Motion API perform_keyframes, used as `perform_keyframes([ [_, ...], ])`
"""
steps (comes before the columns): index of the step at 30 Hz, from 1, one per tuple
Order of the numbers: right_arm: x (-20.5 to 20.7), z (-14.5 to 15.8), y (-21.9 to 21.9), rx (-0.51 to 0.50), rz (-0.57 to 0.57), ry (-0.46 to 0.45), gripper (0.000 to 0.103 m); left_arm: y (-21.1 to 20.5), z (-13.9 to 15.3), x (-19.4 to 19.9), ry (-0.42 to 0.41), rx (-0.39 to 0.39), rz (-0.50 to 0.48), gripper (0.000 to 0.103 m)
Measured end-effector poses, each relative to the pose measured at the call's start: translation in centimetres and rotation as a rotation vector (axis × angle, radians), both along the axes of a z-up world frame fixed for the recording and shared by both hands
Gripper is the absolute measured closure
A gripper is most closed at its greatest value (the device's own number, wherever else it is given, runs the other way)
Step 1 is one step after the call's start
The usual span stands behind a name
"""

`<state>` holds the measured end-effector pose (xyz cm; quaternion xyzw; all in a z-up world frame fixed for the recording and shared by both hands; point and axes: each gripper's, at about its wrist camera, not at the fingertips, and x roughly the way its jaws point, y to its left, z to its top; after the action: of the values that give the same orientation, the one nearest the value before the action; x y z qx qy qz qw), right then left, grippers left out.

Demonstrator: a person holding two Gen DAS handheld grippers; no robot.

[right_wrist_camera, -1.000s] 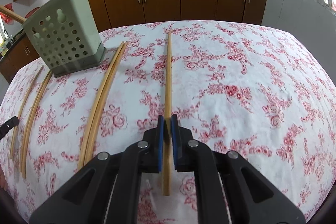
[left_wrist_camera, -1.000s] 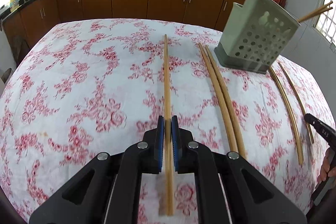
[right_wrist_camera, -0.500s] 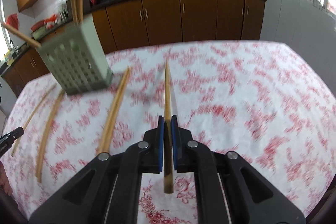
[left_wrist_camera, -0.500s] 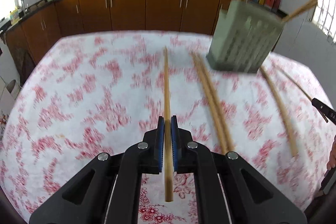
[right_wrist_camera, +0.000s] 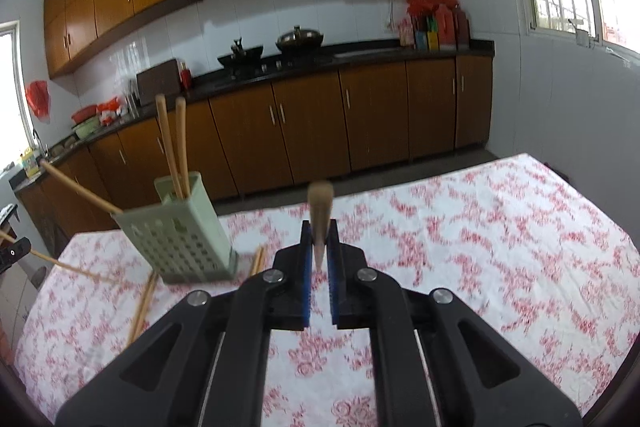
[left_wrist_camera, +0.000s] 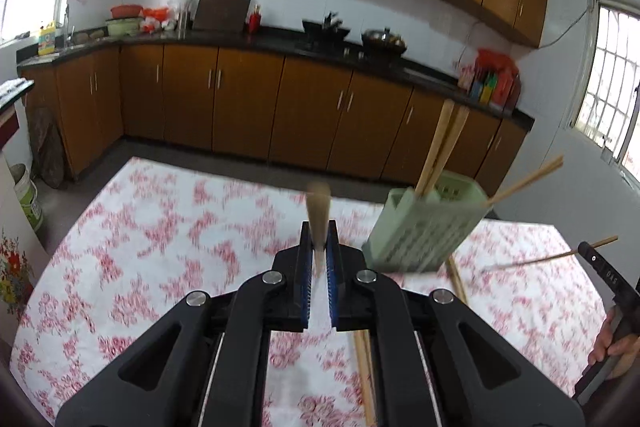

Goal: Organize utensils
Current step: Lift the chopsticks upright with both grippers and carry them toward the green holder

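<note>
Where the left wrist camera looks along its fingers, the left claw [left_wrist_camera: 319,259] is pinching a wooden chopstick [left_wrist_camera: 319,215] between its blue pads, clear of the floral tabletop [left_wrist_camera: 160,247]. A green perforated utensil holder [left_wrist_camera: 424,231] stands just right of the claw, with chopsticks upright in it and more sticking out sideways. Loose chopsticks [left_wrist_camera: 364,367] lie on the cloth near its base. At the right edge, a hand [left_wrist_camera: 612,343] grips the other tool. From the right wrist camera, the right claw [right_wrist_camera: 319,259] is likewise clamped on a second chopstick [right_wrist_camera: 320,215], raised above the tabletop. The holder sits to the left, with loose chopsticks on the cloth beside it.
</note>
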<state>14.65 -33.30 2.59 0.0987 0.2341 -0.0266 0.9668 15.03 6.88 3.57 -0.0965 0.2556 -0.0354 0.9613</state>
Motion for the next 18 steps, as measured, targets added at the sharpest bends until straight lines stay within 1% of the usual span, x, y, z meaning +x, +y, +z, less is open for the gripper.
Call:
perform_keyframes([
  [2,0.1,0.4,0.1,-0.001,-0.001,-0.011,0.095,-0.1,0.7,0.1,-0.018,0.006,-0.001,0.096],
  [7,0.2,0.8,0.3,-0.005,0.001,-0.018,0.095,-0.4,0.7,0.3,-0.023,0.018,-0.001,0.096],
  [10,-0.1,1.3,0.5,0.002,0.011,-0.024,0.095,-0.4,0.9,0.2,-0.030,0.012,-0.001,0.096],
  [15,-1.1,4.2,1.3,0.034,0.079,-0.052,0.095,-1.2,3.2,-0.9,-0.070,0.004,-0.046,0.096],
  [18,-1.7,6.6,2.1,0.065,0.147,-0.068,0.095,-2.2,5.1,-1.8,-0.111,-0.002,-0.084,0.096],
])
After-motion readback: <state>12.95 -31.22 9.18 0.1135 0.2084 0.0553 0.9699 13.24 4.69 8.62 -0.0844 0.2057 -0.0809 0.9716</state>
